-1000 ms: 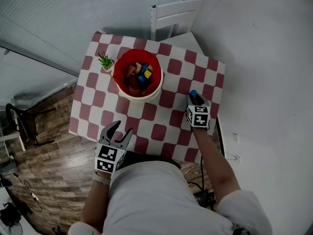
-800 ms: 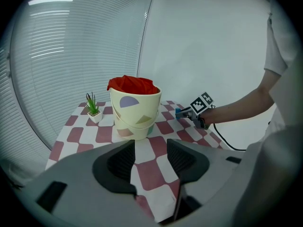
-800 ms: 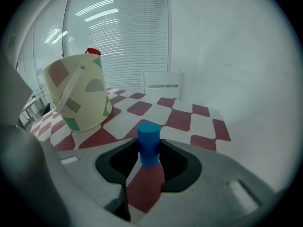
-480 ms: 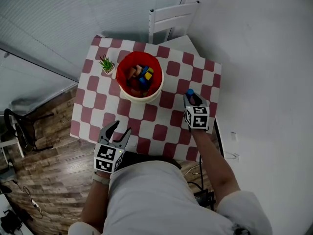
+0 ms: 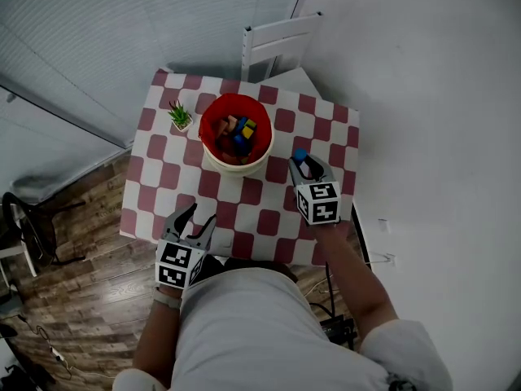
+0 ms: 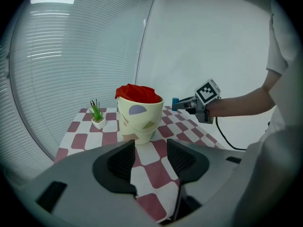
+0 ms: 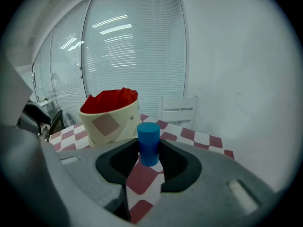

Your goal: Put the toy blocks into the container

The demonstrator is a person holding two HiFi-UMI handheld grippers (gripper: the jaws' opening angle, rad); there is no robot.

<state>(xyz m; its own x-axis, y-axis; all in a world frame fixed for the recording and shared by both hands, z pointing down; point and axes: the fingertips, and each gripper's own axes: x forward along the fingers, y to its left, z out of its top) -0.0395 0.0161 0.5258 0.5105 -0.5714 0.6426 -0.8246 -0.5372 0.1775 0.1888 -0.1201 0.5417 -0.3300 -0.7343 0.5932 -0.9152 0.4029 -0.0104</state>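
A cream bucket with a red lining stands on the checkered table; several coloured blocks lie inside it. My right gripper is shut on a blue cylinder block, held upright above the table to the right of the bucket. The blue cylinder block shows at the fingertips in the head view. My left gripper hangs open and empty over the table's near edge, with the bucket ahead of it.
A small potted plant stands left of the bucket. A white chair is at the table's far side. Wooden floor lies to the left, a white wall to the right.
My right gripper has carried the blue cylinder block up and left, closer to the bucket. The left gripper has stayed near the table's front edge.
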